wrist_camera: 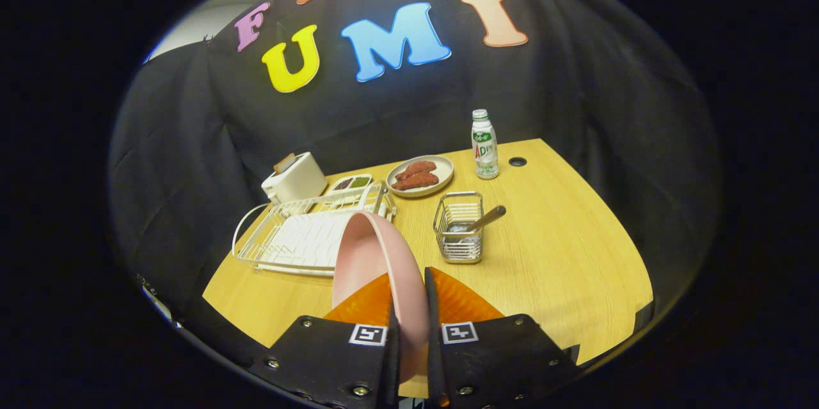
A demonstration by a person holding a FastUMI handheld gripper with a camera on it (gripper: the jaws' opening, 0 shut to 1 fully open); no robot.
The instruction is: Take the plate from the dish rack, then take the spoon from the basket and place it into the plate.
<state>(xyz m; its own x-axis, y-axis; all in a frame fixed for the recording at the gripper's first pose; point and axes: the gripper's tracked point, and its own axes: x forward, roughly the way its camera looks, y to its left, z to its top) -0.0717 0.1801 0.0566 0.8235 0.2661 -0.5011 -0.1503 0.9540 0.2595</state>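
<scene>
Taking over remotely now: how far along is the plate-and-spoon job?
Done: the pink plate is out of the white dish rack. In hand: the tool is shut on its rim, holding it upright above the table. Left: set it down, then move the spoon from the wire basket into it.

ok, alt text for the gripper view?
The tool is shut on a pink plate held on edge above a wooden table. Beyond it sit a white dish rack and a wire basket holding a spoon.

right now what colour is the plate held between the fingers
Pink, seen best in the gripper view: the plate.
</scene>
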